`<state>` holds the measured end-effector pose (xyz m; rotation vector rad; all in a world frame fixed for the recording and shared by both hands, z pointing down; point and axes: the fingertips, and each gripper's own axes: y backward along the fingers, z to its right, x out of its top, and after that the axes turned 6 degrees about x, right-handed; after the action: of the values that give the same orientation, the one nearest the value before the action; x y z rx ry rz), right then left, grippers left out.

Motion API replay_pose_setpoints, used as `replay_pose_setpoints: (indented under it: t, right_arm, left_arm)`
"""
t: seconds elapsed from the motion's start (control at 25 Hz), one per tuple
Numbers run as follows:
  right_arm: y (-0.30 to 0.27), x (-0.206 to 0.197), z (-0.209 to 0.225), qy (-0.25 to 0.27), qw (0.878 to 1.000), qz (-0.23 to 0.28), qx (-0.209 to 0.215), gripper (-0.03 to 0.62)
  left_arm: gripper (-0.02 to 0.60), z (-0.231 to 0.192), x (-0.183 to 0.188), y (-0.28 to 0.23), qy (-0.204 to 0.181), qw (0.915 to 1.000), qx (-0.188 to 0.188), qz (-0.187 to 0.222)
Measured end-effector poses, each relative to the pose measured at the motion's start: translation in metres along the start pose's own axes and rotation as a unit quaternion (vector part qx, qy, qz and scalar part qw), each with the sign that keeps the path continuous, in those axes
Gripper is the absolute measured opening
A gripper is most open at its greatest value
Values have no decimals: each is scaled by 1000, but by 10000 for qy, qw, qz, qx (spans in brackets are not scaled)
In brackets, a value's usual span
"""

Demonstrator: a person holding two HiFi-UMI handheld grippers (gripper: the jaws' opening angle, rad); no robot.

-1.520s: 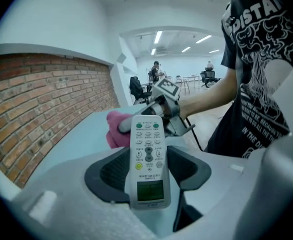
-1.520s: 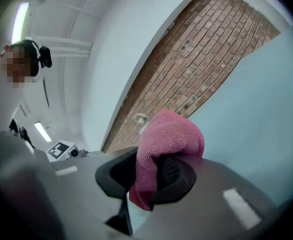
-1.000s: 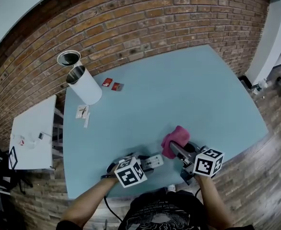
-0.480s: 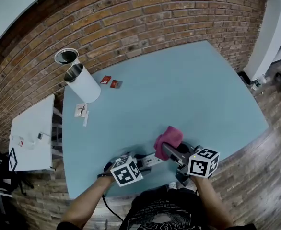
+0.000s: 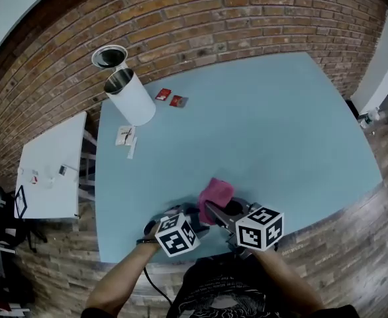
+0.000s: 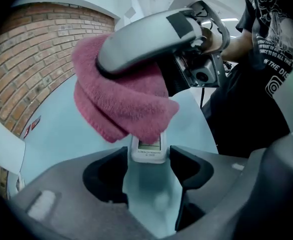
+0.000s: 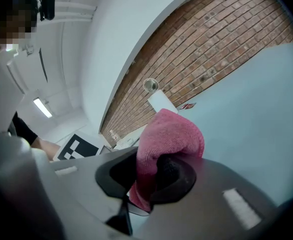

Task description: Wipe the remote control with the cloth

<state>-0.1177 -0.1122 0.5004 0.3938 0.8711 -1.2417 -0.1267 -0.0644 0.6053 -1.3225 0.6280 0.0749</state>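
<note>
Remote (image 6: 147, 153) mostly under cloth (image 6: 119, 106)

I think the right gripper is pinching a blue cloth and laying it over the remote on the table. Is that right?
Not quite. The cloth is pink, not blue. The right gripper view shows it clamped in the right gripper. The rest holds: it lies over the remote on the table.

Pink cloth (image 5: 215, 191), blue table (image 5: 267, 124), red-brick wall (image 5: 200, 25)
</note>
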Motion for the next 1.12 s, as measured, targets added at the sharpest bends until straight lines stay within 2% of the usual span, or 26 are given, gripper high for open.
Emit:
replay_pose_setpoints:
  t: [0.12,0.24,0.36,1.12]
  right_arm:
    - [-17,-14,-3,122,9994,-313,7,63]
    - [-25,-28,-1,262,9976,-636,-53,64]
    - [-28,-32,1,325,9964,-787,-56,63]
    - [10,-18,27,-48,9979,-623,-151,63]
  left_arm:
    - [273,1,-2,-1,67,9999,-102,-55]
    - [220,6,-3,-3,139,9995,-257,-147]
    - [216,5,-4,-3,283,9989,-303,-203]
    - [222,5,-6,-4,458,9957,-452,-665]
